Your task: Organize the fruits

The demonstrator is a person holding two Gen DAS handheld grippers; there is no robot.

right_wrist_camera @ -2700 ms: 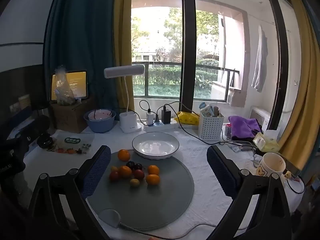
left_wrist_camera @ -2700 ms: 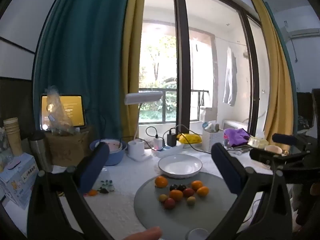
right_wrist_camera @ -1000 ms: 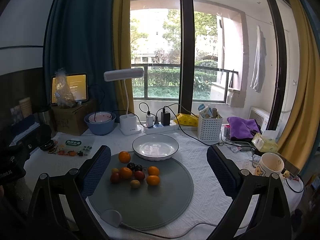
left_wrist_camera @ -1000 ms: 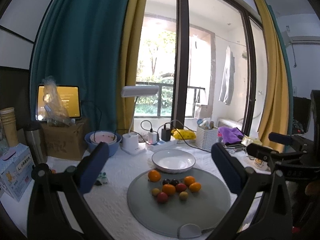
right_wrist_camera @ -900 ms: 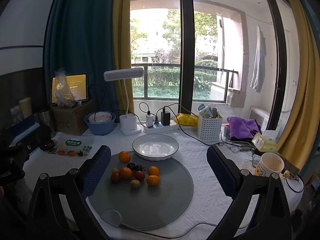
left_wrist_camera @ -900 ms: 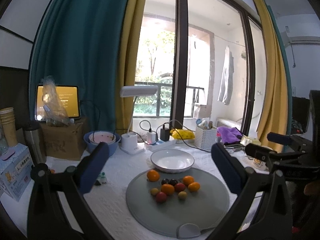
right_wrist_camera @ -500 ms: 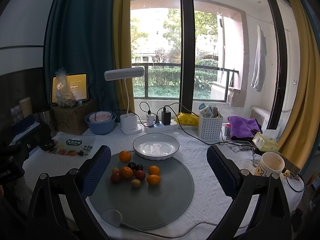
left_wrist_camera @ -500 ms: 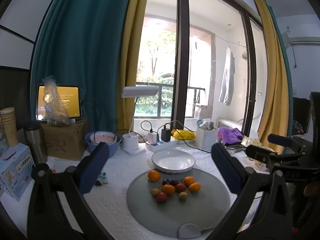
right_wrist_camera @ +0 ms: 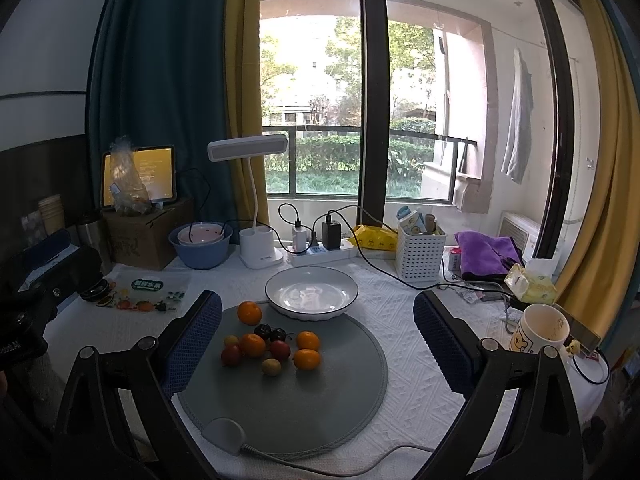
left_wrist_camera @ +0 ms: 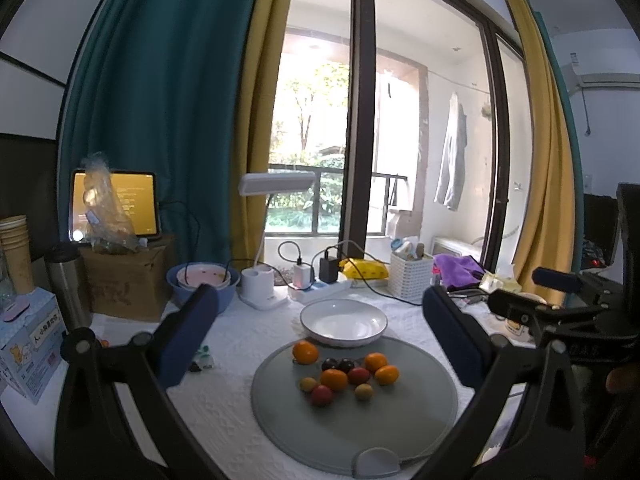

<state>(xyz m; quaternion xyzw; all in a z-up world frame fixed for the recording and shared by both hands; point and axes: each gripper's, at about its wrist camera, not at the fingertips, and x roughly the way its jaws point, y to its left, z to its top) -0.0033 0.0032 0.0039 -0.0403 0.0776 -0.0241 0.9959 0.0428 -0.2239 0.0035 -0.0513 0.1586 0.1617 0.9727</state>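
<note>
Daylight is coming thru a big window (right_wrist_camera: 372, 108) w/ a dark centre post, at 12 o'clock. Teal curtain (right_wrist_camera: 160, 80) is hanging at 10, yellow curtain (right_wrist_camera: 592, 120) at 2. Balcony railing (right_wrist_camera: 340, 136) and trees are showing outside; a pale garment (right_wrist_camera: 518, 116) is hanging at 1. White wall (right_wrist_camera: 44, 52) w/ dark lower panel at 9. White cloth is covering the table (right_wrist_camera: 420, 360). AC unit (left_wrist_camera: 600, 78) is sitting high at 2 in left cam.

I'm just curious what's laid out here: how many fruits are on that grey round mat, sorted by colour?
Orange fruits: 4
Red fruits: 2
Dark, near-black fruits: 2
Small yellowish fruits: 2
Total: 10, all on the grey mat; the white plate holds none.
</note>
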